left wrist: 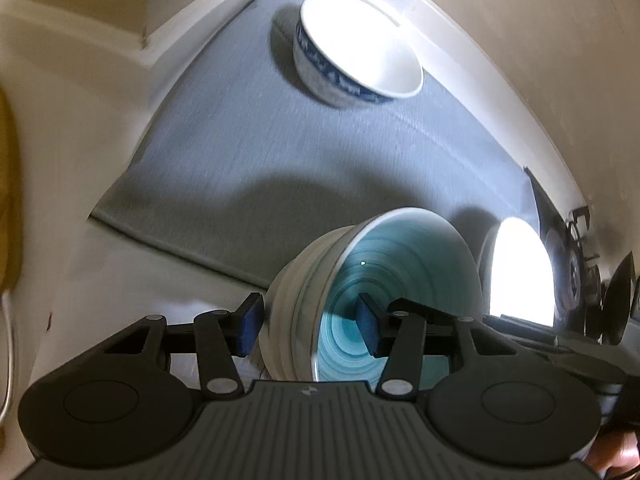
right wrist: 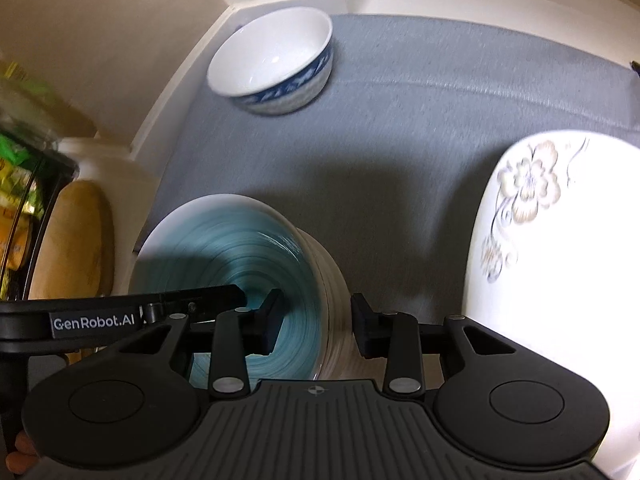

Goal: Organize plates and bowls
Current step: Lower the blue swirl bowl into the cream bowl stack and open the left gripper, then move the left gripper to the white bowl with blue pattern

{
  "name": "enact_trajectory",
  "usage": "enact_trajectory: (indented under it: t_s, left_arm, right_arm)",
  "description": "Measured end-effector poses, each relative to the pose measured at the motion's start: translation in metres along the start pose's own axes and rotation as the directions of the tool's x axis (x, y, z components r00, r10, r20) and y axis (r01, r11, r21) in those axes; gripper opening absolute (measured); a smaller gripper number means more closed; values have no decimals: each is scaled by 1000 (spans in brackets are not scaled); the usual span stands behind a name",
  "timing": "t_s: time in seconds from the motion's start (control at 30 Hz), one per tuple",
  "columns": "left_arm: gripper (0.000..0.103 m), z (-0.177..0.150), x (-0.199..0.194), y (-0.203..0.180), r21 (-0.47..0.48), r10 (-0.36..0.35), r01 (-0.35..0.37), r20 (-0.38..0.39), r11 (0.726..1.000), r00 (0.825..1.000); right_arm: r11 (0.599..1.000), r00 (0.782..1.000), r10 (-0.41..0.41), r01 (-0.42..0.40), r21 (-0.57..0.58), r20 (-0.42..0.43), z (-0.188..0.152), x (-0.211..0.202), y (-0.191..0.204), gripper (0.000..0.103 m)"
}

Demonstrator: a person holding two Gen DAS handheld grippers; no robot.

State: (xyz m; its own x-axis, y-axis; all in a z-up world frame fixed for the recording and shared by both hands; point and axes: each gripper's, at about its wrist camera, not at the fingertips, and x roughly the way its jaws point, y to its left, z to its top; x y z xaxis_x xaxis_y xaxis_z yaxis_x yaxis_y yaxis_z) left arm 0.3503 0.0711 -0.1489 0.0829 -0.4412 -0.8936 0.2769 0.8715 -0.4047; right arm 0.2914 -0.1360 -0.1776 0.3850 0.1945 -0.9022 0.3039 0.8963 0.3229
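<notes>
1. We have the teal bowl (left wrist: 384, 280) between both grippers. The left gripper (left wrist: 310, 326) straddles one part of its wall, one pad outside and one inside the teal hollow. The right gripper (right wrist: 316, 322) straddles the wall from the other side in the same way.
2. Both sets of jaws are partly closed around that wall. Because the frames are blurred, we cannot tell whether the pads actually press on it.
3. We judge that two grips are used because the bowl looks heavy and ribbed, and a single pinch on the rim could let it swing.
4. The bowl is tipped in both views, with its mouth turned sideways toward the cameras rather than up. Its axis lies closer to level than upright.
5. It hangs near the front edge of the grey mat (right wrist: 400, 140) on the desk. We cannot tell whether it touches the mat.
6. The blue-and-white bowl (right wrist: 276, 60) stands upright at the mat's far corner, well apart. It is probably the nesting target.
7. The floral plate (right wrist: 560, 260) lies to the right.
</notes>
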Motion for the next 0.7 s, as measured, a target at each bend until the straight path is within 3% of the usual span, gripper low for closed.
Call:
enact_trajectory:
  t_s: [0.3, 0.33, 0.37, 0.43, 0.57, 0.7]
  left_arm:
    - [56, 29, 7, -11, -9, -6, 6, 23, 1000, 1000]
    - [63, 30, 3, -11, -6, -13, 13, 30, 1000, 999]
    - [76, 30, 0, -11, -5, -19, 19, 35, 1000, 999]
    - [88, 29, -12, -11, -8, -2, 3, 66, 1000, 998]
    - [97, 27, -32, -9, 1, 49, -50, 121, 999, 991]
    - [102, 24, -49, -16, 31, 114, -120, 166, 992, 980]
  right_arm:
    - [999, 1000, 1, -1, 36, 18, 31, 4, -16, 38]
    - [999, 1000, 7, -7, 36, 17, 32, 3, -18, 38]
    - [999, 1000, 16, -16, 35, 20, 32, 0, -19, 40]
    - [999, 999, 23, -24, 30, 31, 32, -8, -22, 40]
    - [999, 996, 40, -42, 19, 78, 30, -27, -21, 57]
    - [999, 992, 34, -33, -16, 122, 28, -43, -18, 65]
